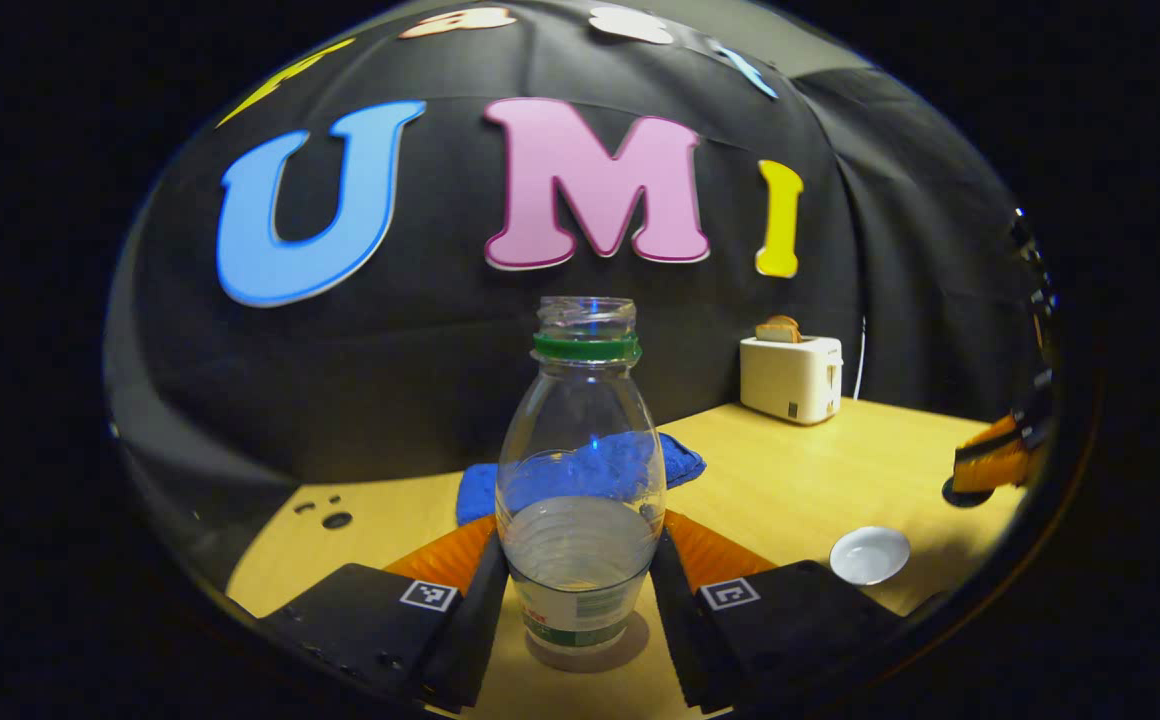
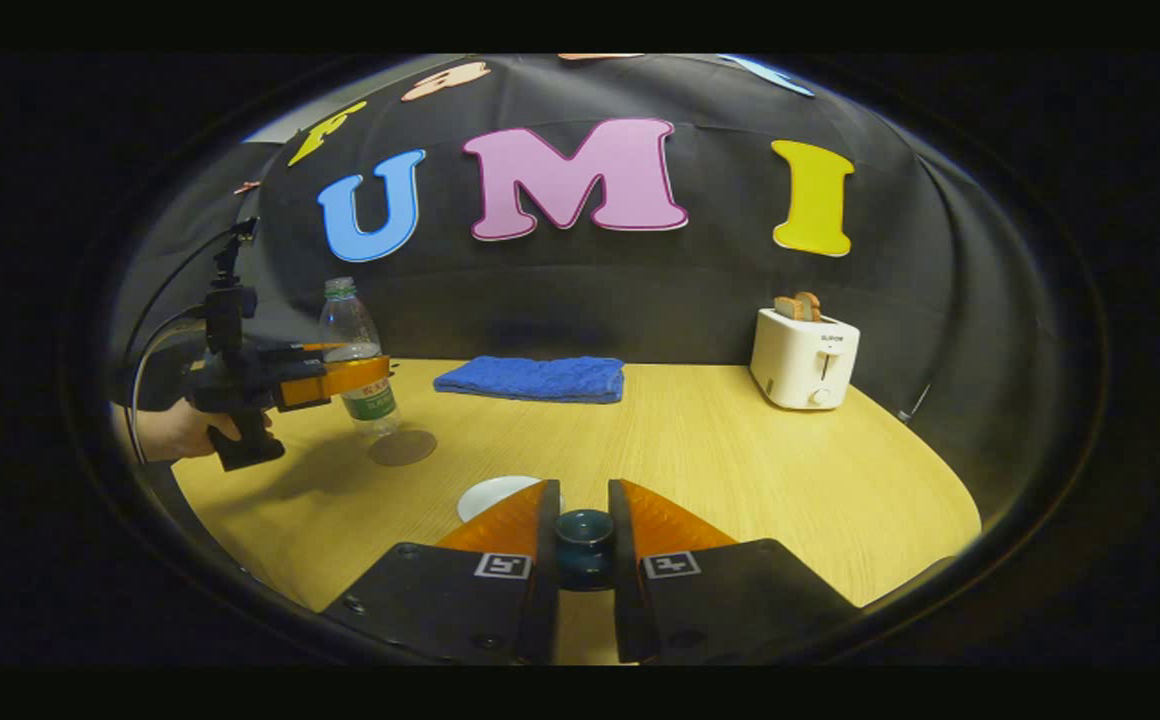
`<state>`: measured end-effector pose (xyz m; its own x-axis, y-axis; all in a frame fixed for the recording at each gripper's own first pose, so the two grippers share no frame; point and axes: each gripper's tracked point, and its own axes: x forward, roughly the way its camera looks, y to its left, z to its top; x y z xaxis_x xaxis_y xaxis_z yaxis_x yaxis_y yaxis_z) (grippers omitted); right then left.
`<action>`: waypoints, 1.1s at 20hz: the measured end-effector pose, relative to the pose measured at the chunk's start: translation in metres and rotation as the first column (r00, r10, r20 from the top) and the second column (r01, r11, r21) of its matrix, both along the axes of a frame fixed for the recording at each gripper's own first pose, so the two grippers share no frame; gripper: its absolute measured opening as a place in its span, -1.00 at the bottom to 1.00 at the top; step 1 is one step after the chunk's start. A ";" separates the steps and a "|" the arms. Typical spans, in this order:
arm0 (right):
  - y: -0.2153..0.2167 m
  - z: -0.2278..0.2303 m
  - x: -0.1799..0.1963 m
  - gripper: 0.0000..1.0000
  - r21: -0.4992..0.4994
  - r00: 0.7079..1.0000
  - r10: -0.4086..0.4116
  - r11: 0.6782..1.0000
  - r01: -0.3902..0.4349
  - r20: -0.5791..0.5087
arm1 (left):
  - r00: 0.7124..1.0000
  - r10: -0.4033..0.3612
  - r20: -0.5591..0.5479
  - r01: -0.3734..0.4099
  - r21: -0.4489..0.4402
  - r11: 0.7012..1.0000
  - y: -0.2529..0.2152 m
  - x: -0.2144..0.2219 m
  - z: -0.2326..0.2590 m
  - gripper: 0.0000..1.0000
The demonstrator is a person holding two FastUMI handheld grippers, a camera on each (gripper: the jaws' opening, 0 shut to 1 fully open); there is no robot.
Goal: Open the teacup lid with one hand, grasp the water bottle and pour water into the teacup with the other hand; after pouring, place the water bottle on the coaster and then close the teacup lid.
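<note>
worktop (image 2: 740, 450): pale wood, carries everything; booth wall of black cloth behind it.
cloth (image 2: 530, 379): blue, folded, flat at the back of the worktop near the wall; in left gripper view it shows through & behind the bottle.
toaster (image 2: 804, 357): white, back right of worktop, bread slices sticking up from the slots.
water bottle (image 1: 580, 490): clear plastic, upright, no cap, green neck ring, label low on body, some water in lower part. Sits betw. the left tool's fingers; in right gripper view it stands on a round coaster (image 2: 402, 447) at the left of the worktop.
left tool (image 1: 580, 585): a finger on each side of the bottle, both against its lower body, so it's clenched on the bottle. In right gripper view a hand (image 2: 175, 430) holds it from the left.
saucer (image 1: 870, 555): white, round, bare, on the worktop right of the bottle, well apart from it.
teacup lid (image 2: 583, 545): dark, knobbed, small; betw. the right tool's fingers.
right tool (image 2: 580, 540): fingers close in on the lid from both sides, gripping it; saucer edge just behind its left finger. Cup itself: can't tell where.
</note>
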<state>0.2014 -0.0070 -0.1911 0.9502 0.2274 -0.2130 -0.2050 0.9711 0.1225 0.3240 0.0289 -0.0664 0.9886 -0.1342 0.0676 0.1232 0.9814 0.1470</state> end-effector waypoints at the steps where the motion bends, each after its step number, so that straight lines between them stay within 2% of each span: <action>1: 0.004 0.000 0.001 -0.48 -0.001 1.000 0.004 1.000 -0.004 0.000 | 1.000 0.000 -0.009 0.000 -0.028 1.000 0.000 0.000 -0.002 0.46; 7: 0.021 0.001 0.006 -0.48 0.003 1.000 0.014 1.000 -0.014 -0.005 | 0.998 0.005 -0.058 -0.011 -0.106 0.994 0.001 0.005 -0.016 0.47; 13: 0.024 0.000 0.007 -0.48 0.003 1.000 0.014 1.000 -0.014 -0.012 | 0.998 -0.018 -0.054 0.012 -0.101 0.995 -0.002 0.007 -0.015 0.53; 17: 0.027 -0.001 0.007 -0.48 0.001 1.000 0.020 1.000 -0.020 -0.016 | 0.997 -0.017 -0.077 0.009 -0.102 0.995 -0.005 0.005 -0.016 0.72; 18: 0.028 0.000 0.007 -0.48 0.000 1.000 0.023 1.000 -0.023 -0.015 | 0.997 -0.009 -0.076 0.002 -0.096 0.995 -0.002 0.004 -0.016 0.89; 19: 0.028 0.000 0.006 -0.48 0.000 1.000 0.025 1.000 -0.025 -0.016 | 0.997 -0.005 -0.079 -0.002 -0.091 0.996 -0.002 0.004 -0.016 0.94; 22: 0.029 0.001 0.007 -0.48 0.000 0.999 0.030 1.000 -0.030 -0.017 | 0.994 -0.015 -0.106 0.007 -0.071 0.997 -0.004 -0.004 -0.019 0.94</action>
